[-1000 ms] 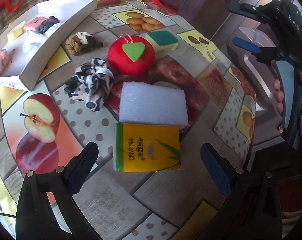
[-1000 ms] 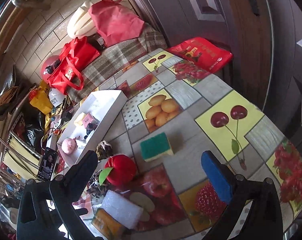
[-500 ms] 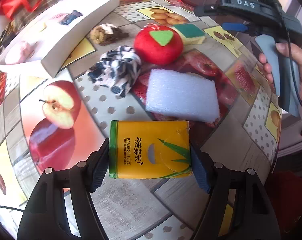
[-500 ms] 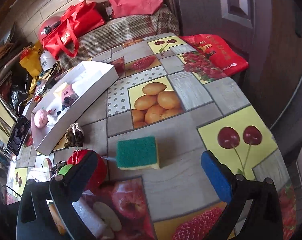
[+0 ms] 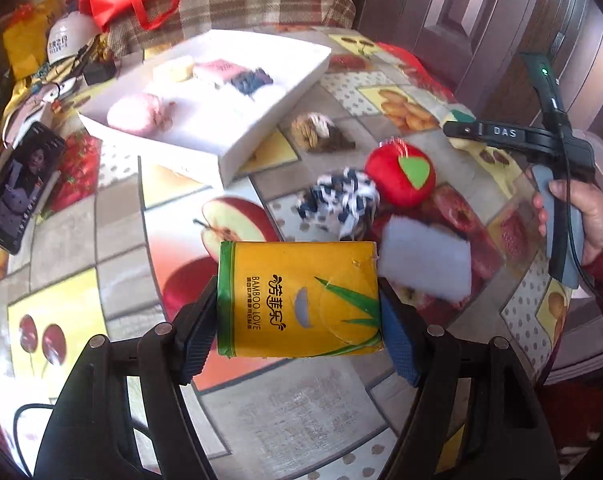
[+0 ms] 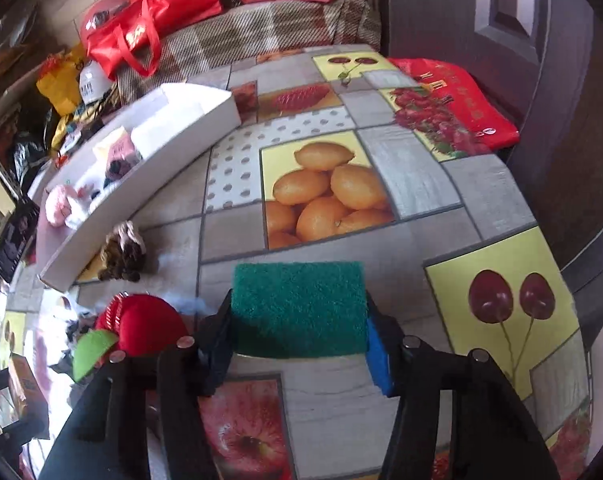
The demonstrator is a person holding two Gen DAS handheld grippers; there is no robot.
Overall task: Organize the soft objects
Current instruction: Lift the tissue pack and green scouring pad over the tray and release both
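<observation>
Both grippers have closed since a second ago: my left gripper [image 5: 299, 316] now pinches the yellow tissue pack [image 5: 297, 300] and carries it off the table [image 5: 301, 412], and my right gripper [image 6: 297, 340] squeezes the green sponge [image 6: 299, 306], which seems to rest on the cloth. I judge this the pick-up step; next, both go to the white tray [image 5: 261, 128] at eleven o'clock. I read "BAMBOO LOVE" on the pack and "DAS" on the right gripper's body.
</observation>
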